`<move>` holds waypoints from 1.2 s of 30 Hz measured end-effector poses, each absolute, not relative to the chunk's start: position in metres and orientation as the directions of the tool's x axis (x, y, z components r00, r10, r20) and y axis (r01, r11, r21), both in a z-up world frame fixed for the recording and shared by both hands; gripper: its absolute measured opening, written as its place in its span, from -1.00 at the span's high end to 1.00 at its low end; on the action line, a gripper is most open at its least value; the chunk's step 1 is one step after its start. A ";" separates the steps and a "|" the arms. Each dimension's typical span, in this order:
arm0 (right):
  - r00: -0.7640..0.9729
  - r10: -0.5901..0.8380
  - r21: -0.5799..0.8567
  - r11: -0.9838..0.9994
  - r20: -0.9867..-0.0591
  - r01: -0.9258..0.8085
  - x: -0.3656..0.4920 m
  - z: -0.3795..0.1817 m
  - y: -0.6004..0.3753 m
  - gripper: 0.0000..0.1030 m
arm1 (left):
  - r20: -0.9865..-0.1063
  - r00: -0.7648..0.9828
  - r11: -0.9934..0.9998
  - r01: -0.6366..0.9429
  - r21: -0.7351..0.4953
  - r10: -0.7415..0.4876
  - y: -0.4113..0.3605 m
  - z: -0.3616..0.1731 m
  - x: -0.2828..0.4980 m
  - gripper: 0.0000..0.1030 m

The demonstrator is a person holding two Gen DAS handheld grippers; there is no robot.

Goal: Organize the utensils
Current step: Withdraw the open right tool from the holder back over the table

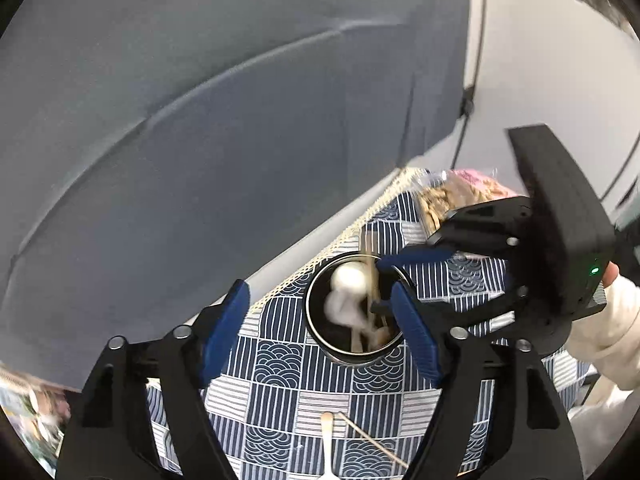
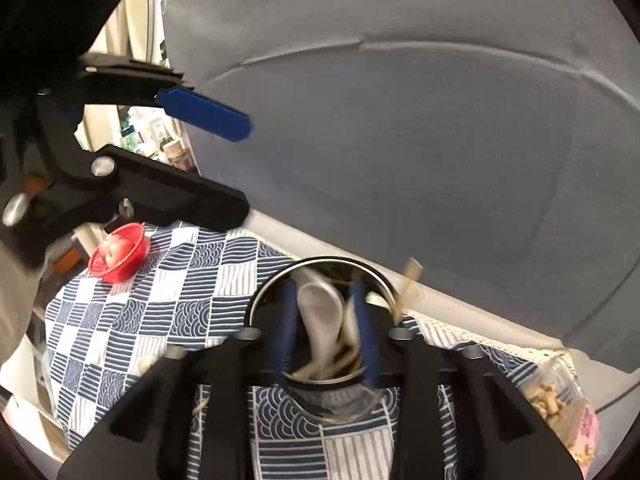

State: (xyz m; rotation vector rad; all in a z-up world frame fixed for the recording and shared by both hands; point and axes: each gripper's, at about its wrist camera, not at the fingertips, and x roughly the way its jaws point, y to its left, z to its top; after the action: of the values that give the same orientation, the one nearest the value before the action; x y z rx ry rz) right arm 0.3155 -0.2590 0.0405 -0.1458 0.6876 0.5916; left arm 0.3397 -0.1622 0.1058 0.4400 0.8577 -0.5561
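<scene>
The left tool (image 1: pixel 320 320) stands wide open with nothing between its blue pads, hanging above the round metal holder (image 1: pixel 320 344) on the patterned cloth of the counter (image 1: pixel 304 396). The right tool (image 2: pixel 326 332) is partly open, its fingers (image 2: pixel 286 320) dipped into the holder's mouth on either side of a white spoon (image 2: pixel 322 320), whether pressing it the blur hides. The spoon stands roughly upright, bowl up, beside wooden chopsticks (image 2: pixel 408 284) leaning on the far rim; another spoon (image 1: pixel 328 440) lies flat on the cloth near the left tool.
</scene>
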 end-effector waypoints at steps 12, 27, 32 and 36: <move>0.644 0.381 0.027 0.872 -0.663 -0.488 0.272 0.051 -0.269 -0.68 | -0.804 0.553 0.902 0.428 0.050 -0.219 -0.104 0.095 0.307 -0.88; 0.605 0.318 0.004 0.888 -0.730 -0.461 0.207 0.033 -0.259 -0.69 | -0.815 0.560 0.930 0.360 0.074 -0.152 -0.069 0.074 0.226 -0.88; 0.594 0.288 -0.022 0.889 -0.751 -0.458 0.185 0.027 -0.257 -0.71 | -0.828 0.542 0.939 0.340 0.062 -0.142 -0.062 0.058 0.201 -0.88; 0.570 0.272 -0.023 0.889 -0.775 -0.457 0.170 0.017 -0.258 -0.71 | -0.844 0.522 0.945 0.321 0.062 -0.122 -0.057 0.040 0.183 -0.88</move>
State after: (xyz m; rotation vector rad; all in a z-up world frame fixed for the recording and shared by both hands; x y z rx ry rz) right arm 0.1703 -0.2577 0.0165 -0.2313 0.8652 0.4323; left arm 0.1827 -0.0573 0.0399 0.2214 0.9878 -0.2680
